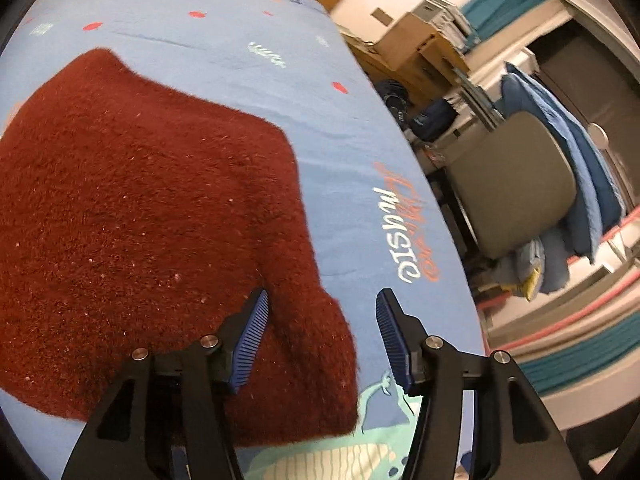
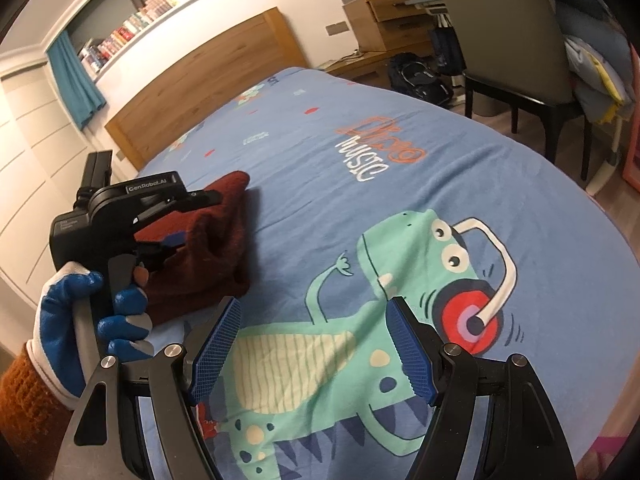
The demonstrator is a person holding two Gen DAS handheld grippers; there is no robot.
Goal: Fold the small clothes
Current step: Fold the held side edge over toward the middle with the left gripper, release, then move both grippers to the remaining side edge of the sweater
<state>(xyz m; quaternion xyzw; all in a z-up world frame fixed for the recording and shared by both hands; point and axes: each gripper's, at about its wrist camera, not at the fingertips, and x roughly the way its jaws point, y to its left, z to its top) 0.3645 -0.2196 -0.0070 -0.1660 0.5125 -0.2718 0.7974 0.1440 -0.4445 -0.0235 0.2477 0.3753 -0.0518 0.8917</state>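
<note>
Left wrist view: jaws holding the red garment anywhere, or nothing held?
Nothing held. The left gripper stands with its jaws apart over a corner of the dark red fuzzy garment; neither pad presses it. The right gripper is open over the bedsheet, empty.

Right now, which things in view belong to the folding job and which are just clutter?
Job:
- dark red knit garment, folded on the blue bed sheet
- left tool, open
- right tool, open

Lying about:
- chair
- cardboard boxes
- books on shelf
- dark bag
</note>
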